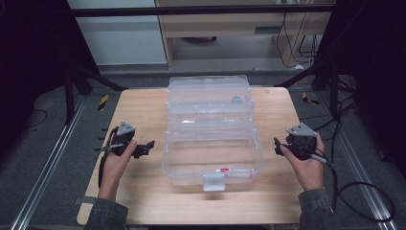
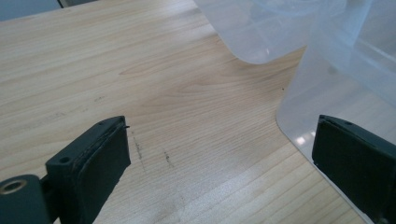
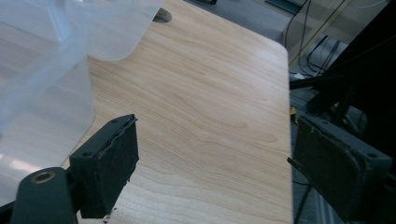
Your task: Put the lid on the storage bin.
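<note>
Light wooden tabletop [image 1: 143, 103] is bearing an untouched clear plastic lidded box [image 1: 213, 129]; left gripper [image 1: 145, 148] and right gripper [image 1: 279, 145] are flanking it, jaws spread, empty.

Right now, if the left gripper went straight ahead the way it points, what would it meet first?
Probably the clear plastic box. The left gripper points at the box's side across bare wooden table, jaws open. Its height against the box wall is hard to judge.
</note>
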`<action>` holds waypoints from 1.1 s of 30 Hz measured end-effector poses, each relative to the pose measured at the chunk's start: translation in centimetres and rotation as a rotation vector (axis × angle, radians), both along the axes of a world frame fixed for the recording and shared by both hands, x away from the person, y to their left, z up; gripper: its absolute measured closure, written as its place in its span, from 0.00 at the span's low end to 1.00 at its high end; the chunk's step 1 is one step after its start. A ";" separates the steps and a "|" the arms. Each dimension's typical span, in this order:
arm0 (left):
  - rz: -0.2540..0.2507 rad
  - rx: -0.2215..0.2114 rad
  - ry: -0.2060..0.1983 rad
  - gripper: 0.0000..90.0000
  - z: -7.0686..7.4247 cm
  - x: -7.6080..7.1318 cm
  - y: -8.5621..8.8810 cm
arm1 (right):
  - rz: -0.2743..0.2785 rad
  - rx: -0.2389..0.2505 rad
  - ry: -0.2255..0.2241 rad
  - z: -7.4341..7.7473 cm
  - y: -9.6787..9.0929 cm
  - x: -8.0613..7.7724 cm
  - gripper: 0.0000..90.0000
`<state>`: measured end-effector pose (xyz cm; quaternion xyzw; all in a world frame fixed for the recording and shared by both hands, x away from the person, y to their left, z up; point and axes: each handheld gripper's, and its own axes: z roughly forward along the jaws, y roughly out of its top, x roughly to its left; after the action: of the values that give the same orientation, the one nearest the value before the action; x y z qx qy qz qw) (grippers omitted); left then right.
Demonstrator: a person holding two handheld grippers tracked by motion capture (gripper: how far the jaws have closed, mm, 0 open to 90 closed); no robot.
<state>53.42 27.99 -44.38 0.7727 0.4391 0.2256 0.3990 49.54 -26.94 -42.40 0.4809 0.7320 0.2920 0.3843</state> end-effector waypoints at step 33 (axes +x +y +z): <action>-0.370 0.245 -0.003 0.04 8.2 -4.5 -6.9 | 0.531 -0.230 0.183 16.0 6.6 4.8 0.53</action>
<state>48.90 21.14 -36.21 0.8825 0.2586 0.2012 0.3375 54.34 -20.33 -26.45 0.2503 0.8920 0.2528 0.2787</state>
